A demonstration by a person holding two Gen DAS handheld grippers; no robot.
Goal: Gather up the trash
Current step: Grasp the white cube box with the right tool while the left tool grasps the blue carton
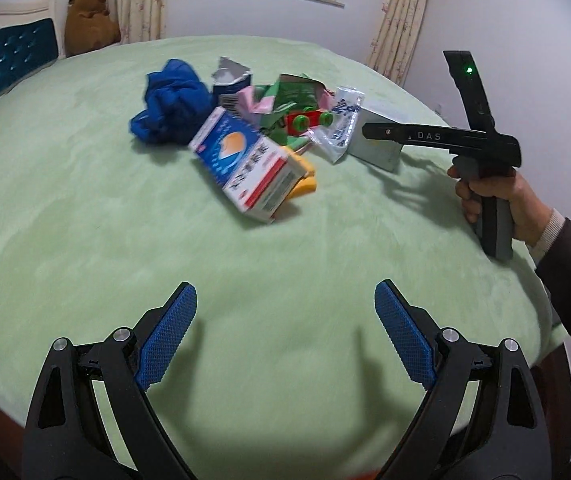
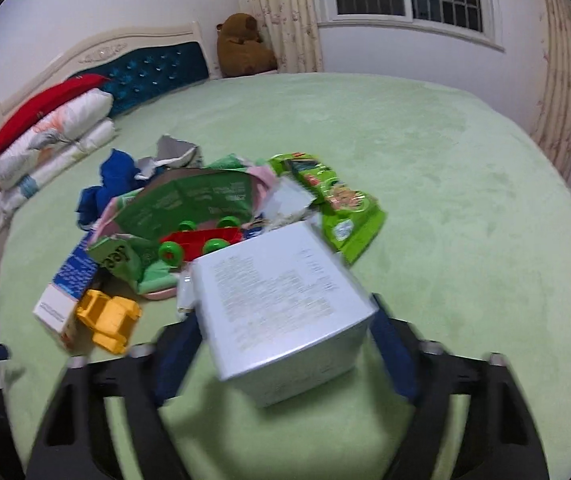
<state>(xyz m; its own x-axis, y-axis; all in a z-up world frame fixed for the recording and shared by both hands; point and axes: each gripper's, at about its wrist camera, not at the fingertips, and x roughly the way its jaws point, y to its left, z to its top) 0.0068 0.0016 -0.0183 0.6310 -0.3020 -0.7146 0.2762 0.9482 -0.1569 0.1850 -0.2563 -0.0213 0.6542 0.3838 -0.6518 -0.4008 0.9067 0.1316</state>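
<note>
1. Two grippers are in my hands. My left gripper (image 1: 285, 332) stands wide open with nothing between its blue pads (image 1: 169, 332), and it hangs over bare green blanket (image 1: 65, 220) short of the pile.
2. My right gripper (image 2: 285, 320) straddles a pale white box (image 2: 285, 300) with small print on its top. The box sits tilted between the two fingers. The picture is blurred, so I cannot tell whether the pads actually press on its sides.
3. From the left wrist view, my right hand (image 1: 497, 196) wraps the gripper's handle at the right side of the pile.
4. The trash lies in one heap in the middle of the bed: a crumpled blue cloth (image 1: 173, 100) at the left, a blue-and-white carton (image 1: 241, 168) on its side, torn green packaging (image 2: 193, 200), and a bright green snack bag (image 2: 337, 200) just behind the box.
5. A red toy with green wheels (image 2: 201, 240) rests among the green packaging, and a yellow toy (image 2: 109, 320) lies against the carton's end.
6. Stacked pillows (image 2: 57, 140) lean at the headboard (image 2: 153, 68), and a brown teddy bear (image 2: 245, 46) sits in the corner by the curtain (image 2: 281, 12).
</note>
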